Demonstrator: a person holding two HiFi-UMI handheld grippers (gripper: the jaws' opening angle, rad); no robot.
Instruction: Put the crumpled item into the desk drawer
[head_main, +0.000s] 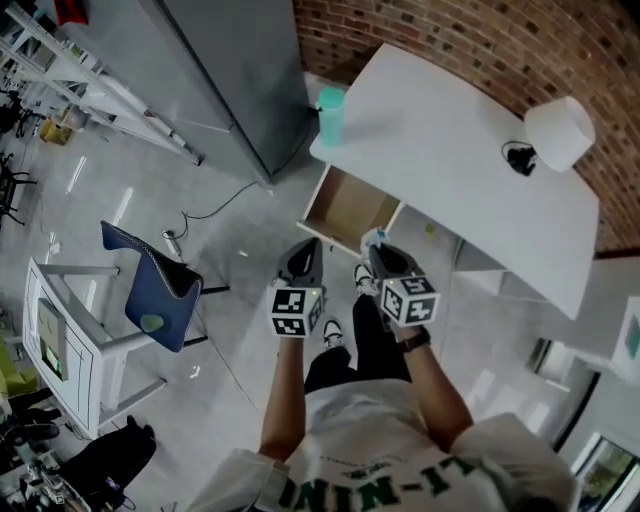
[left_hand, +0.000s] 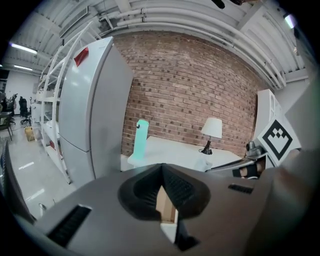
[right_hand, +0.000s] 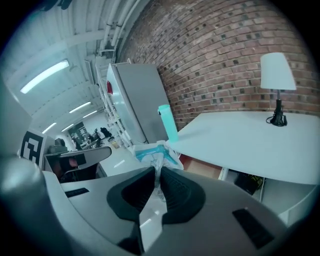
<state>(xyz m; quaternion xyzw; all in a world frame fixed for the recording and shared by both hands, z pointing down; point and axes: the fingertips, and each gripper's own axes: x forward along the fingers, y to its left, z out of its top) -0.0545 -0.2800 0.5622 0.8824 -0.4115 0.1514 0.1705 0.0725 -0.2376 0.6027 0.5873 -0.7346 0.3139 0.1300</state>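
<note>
The crumpled item (head_main: 372, 238) is a white and teal plastic wrapper. My right gripper (head_main: 376, 247) is shut on it, and it sticks out past the fingertips. In the right gripper view the wrapper (right_hand: 152, 152) is pinched between the dark pads of the right gripper (right_hand: 156, 174). The desk drawer (head_main: 345, 205) stands pulled out under the white desk (head_main: 470, 150), its wooden inside bare, just ahead of both grippers. Beside the right one, my left gripper (head_main: 308, 248) holds nothing. In its own view the left gripper (left_hand: 161, 170) has its tips together.
On the desk stand a teal bottle (head_main: 330, 112) at the near left corner and a white lamp (head_main: 558, 132) at the far end. A grey fridge (head_main: 230, 70) stands left of the desk against the brick wall. A blue chair (head_main: 150, 285) is on the floor to the left.
</note>
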